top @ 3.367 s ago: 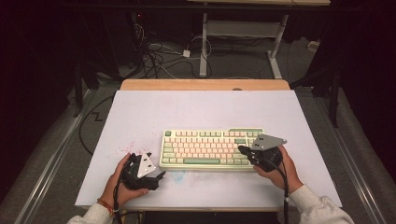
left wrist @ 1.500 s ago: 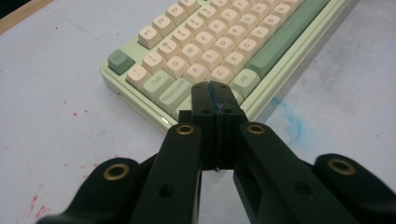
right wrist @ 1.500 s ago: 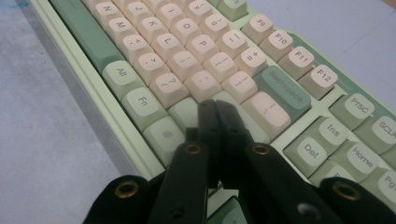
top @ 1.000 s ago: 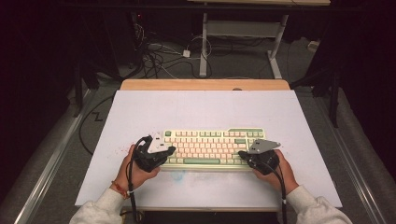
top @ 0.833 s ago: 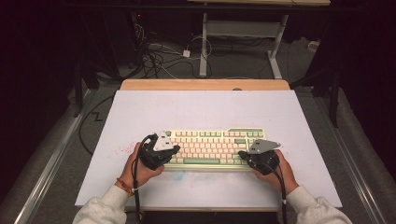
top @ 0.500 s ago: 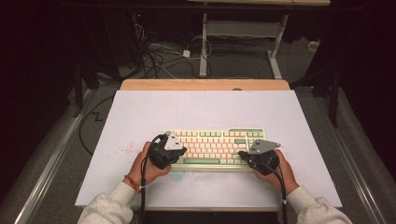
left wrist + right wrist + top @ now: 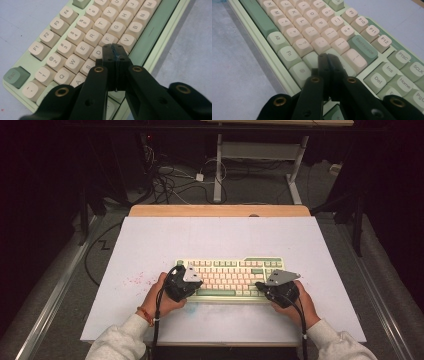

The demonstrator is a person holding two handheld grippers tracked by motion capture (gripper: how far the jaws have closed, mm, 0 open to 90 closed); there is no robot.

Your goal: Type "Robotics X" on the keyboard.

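High view: keyboard sits on the white table, near the person's edge, roughly centred. Left gripper is over its left end, right gripper over its right end, a hand behind each. Looks like key pressing with closed tips. Risk: the board isn't held down, so an angled push could slide it across the smooth top

Left gripper view: jaws closed on nothing, pads together, tip over the D/F/C area of the keyboard. The closed tip looks about as wide as a keycap, so landing on a seam likely presses two keys. Can't tell whether it's touching or just above

Right gripper view: jaws also closed and empty, tip over the wide green key just beside the cream one, below Backspace on the keyboard. Same double-press risk, and a hard or tilted push could skid off the key's edge. Cables trail from both hands; a snag on the table edge would pull the aim off
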